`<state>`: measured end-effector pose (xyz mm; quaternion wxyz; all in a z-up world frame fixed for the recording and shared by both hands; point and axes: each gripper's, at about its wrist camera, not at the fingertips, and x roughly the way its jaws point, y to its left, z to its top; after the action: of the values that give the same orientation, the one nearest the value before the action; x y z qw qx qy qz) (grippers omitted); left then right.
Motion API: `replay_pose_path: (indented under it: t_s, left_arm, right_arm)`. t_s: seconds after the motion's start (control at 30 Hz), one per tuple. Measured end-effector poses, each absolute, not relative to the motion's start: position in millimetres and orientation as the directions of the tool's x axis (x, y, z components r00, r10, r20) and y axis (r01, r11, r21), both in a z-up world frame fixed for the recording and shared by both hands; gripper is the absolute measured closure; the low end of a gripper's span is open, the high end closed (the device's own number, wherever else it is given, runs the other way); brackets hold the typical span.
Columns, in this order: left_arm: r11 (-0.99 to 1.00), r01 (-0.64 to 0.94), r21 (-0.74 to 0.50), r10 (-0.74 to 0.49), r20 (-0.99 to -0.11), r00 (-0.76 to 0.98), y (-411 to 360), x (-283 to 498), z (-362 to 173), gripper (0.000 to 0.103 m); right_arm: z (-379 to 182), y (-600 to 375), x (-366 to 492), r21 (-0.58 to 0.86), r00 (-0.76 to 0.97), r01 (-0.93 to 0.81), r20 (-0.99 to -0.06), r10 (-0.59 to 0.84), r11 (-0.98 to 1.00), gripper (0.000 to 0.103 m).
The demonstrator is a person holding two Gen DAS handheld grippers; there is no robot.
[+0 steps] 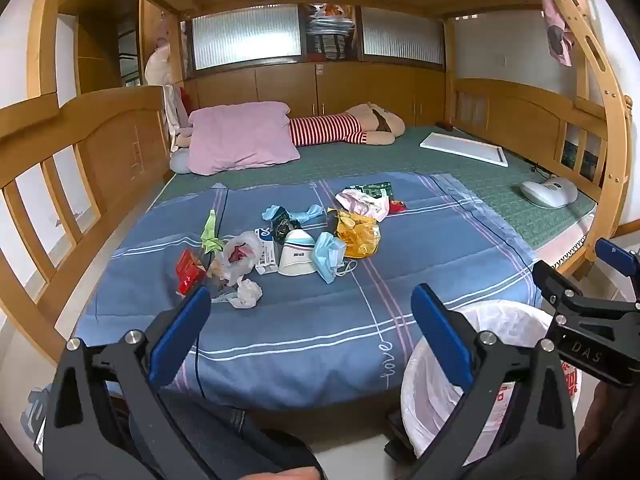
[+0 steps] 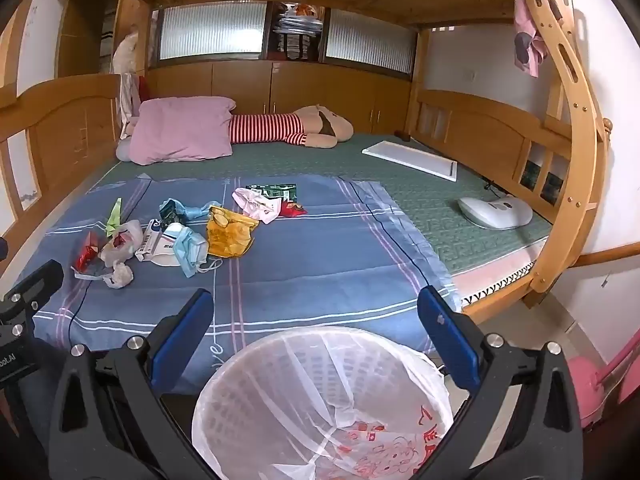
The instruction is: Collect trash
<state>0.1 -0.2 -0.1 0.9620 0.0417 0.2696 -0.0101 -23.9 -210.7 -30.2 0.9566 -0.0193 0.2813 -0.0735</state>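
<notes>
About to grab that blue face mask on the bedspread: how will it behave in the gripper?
The blue face mask looks crumpled and thin, so it will probably flop and weigh almost nothing. Its loose ear loops may snag the white cup-shaped mask it touches.

Non-task stuff on the bed: pink pillow (image 1: 242,138) at the headboard end, plush toy in a red-striped top (image 1: 352,130) lying just beside it along the back cabinets (image 1: 320,88). White flat panel (image 1: 466,148) lies on the green mat (image 1: 460,184) to the right, white oval device (image 1: 550,192) near the footboard rail. Blue plaid sheet (image 1: 300,312) covers the near half. Pink cloth (image 1: 556,28) hangs on the ladder (image 1: 596,80).
</notes>
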Motion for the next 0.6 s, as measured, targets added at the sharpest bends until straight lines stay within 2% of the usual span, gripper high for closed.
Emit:
replay_pose_path:
  t_s: [0.37, 0.6]
  left_arm:
    - [0.997, 0.043, 0.071, 0.000, -0.518, 0.855, 0.3, 0.3, -0.2, 0.003]
    - [0.997, 0.041, 0.070, 0.001, -0.518, 0.855, 3.1, 1.4, -1.9, 0.003]
  right_arm:
    - [-27.5, -206.9, -29.3, -0.100, 0.836, 0.135, -0.522, -0.167, 0.986, 0.003]
    - [-33.5, -209.0, -22.5, -0.070, 0.826, 0.123, -0.545, -0.142, 0.990, 0.003]
